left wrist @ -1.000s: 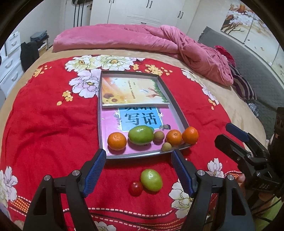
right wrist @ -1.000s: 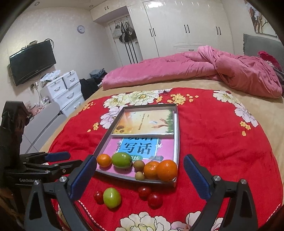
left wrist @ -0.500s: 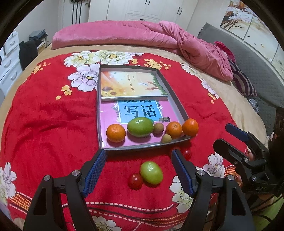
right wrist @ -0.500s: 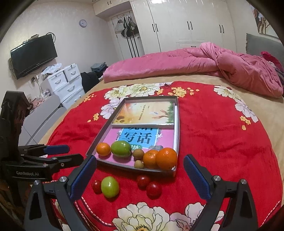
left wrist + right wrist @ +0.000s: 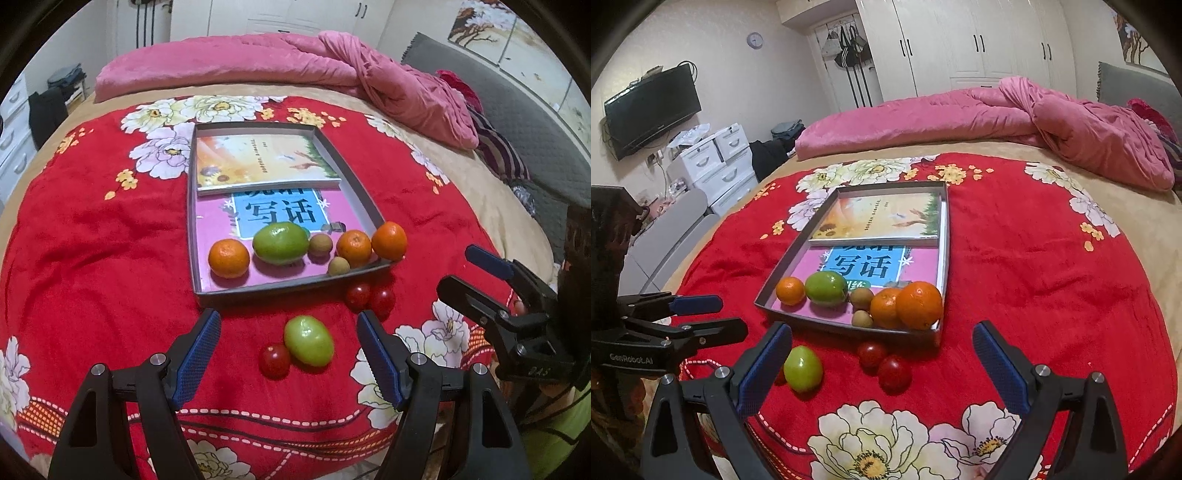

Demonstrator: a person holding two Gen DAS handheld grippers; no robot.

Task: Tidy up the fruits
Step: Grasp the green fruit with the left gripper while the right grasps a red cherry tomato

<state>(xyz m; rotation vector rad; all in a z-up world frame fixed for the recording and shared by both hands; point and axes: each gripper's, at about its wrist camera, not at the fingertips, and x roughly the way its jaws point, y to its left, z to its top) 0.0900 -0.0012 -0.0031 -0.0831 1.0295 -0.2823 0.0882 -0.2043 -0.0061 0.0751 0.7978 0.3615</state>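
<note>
A grey tray (image 5: pixel 362 184) (image 5: pixel 783 269) on the red cloth holds two books and, along its near edge, three oranges, a green mango (image 5: pixel 280 242) and two small brown fruits. On the cloth in front of it lie a small green fruit (image 5: pixel 308 340) (image 5: pixel 803 368) and three red cherry tomatoes (image 5: pixel 274 360) (image 5: pixel 894 373). My left gripper (image 5: pixel 288 354) is open, its fingers either side of the green fruit and one tomato, above them. My right gripper (image 5: pixel 882 365) is open near the two tomatoes.
A pink quilt (image 5: pixel 258 62) lies across the far side of the bed. White drawers (image 5: pixel 713 162) and a TV stand at the left. The red flowered cloth (image 5: pixel 92 258) covers the near bed.
Both grippers have moved forward and slightly lower toward the loose fruit in front of the tray. Both stay open. No fruit has moved.
</note>
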